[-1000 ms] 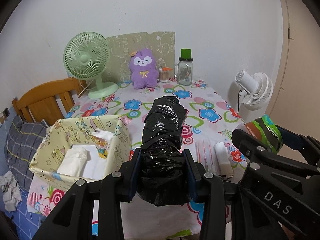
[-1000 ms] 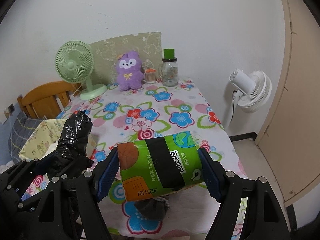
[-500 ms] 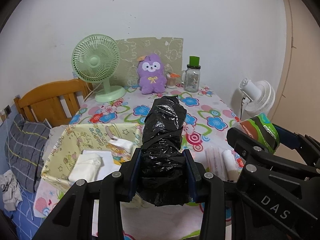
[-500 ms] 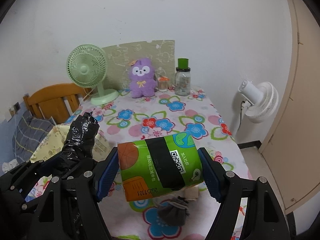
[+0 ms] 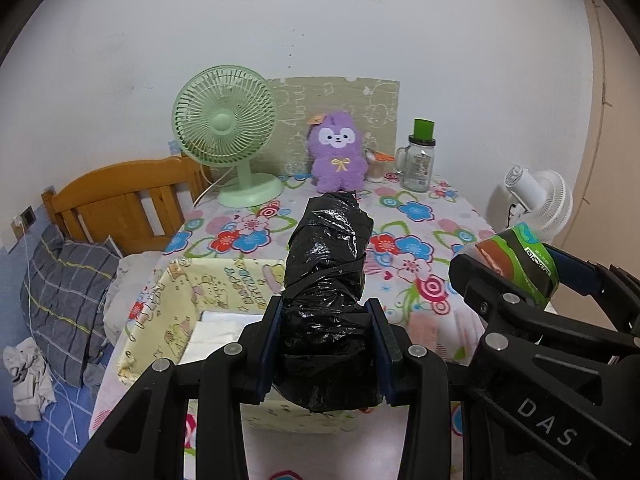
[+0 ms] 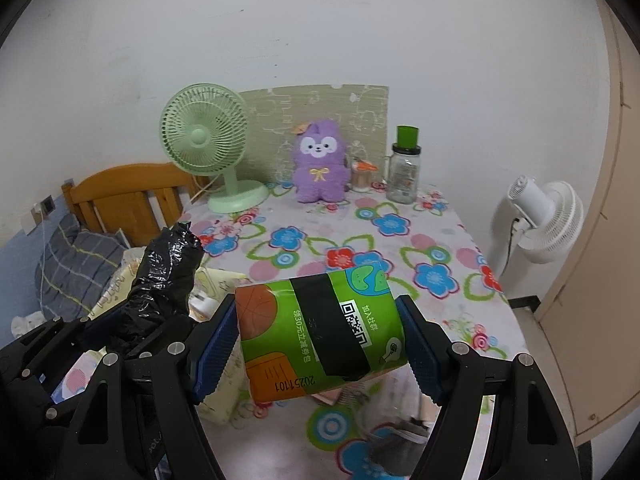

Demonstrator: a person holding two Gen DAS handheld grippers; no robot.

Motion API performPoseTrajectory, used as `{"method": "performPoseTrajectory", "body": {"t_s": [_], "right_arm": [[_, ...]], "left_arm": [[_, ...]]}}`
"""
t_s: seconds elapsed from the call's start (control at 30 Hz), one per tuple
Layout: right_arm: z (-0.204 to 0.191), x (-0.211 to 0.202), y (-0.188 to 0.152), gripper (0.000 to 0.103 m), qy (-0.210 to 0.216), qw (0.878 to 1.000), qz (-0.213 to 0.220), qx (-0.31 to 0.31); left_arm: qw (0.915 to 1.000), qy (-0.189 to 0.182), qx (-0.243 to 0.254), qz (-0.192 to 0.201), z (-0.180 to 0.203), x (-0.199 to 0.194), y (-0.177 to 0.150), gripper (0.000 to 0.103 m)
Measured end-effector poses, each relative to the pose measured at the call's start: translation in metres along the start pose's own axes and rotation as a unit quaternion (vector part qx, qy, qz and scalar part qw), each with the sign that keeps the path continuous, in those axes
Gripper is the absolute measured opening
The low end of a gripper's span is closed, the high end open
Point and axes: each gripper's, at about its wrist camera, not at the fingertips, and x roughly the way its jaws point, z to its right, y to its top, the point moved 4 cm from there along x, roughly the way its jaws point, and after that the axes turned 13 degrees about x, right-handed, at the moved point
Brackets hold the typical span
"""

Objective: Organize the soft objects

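the left gripper (image 5: 326, 344) is clamped on a black plastic-wrapped bundle (image 5: 326, 280), its blue pads pressed into the bundle's lower sides; the bundle sticks up and away from the jaws, raised above the table. the landmark here is the pale yellow cartoon-print fabric box (image 5: 160, 320), which sits at the near left edge of the floral tablecloth (image 5: 416, 216). the bundle hangs just above the box's right side, and folded white cloths (image 5: 216, 334) lie inside the box.

the right gripper (image 6: 320, 338) grasps a green soft pack (image 6: 320, 330) printed with a qr code and an orange patch, wrapped by a black band, both pads flat against its ends. it is held in the air to the right of the box, beside the bundle.

beyond the box, at the far edge of the table by the wall, stand a mint green desk fan (image 5: 226, 136), a purple plush toy (image 5: 339, 156) and a glass jar with a green lid (image 5: 418, 162). left of the box are a wooden headboard (image 5: 116, 196) and a grey checked pillow (image 5: 64, 288). far to the box's right, off the table, a white fan (image 6: 548, 216) stands by the wall.
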Motion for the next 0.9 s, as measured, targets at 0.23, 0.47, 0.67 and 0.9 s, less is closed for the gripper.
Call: {"method": "performPoseTrajectory", "body": {"t_s": [0.23,0.47,0.67,0.9], "right_arm": [[-0.027,0.015,-0.001,0.079,0.011,1.000,-0.008,-0.013],[-0.058,0.028,-0.005,0.079,0.023,0.999,-0.014,-0.033],[-0.078,0.042,-0.011,0.079,0.039,0.998,-0.028,-0.045],[-0.097,0.058,-0.018,0.079,0.043,0.997,-0.042,-0.052]], "left_arm": [[0.9999,0.014,-0.005,-0.009,-0.026,0.010,-0.004,0.041],[0.9995,0.023,-0.013,-0.014,-0.048,0.018,-0.012,0.041],[0.9991,0.032,-0.017,-0.024,-0.065,0.026,-0.019,0.041],[0.9987,0.024,-0.025,-0.037,-0.082,0.040,-0.027,0.042]]}}
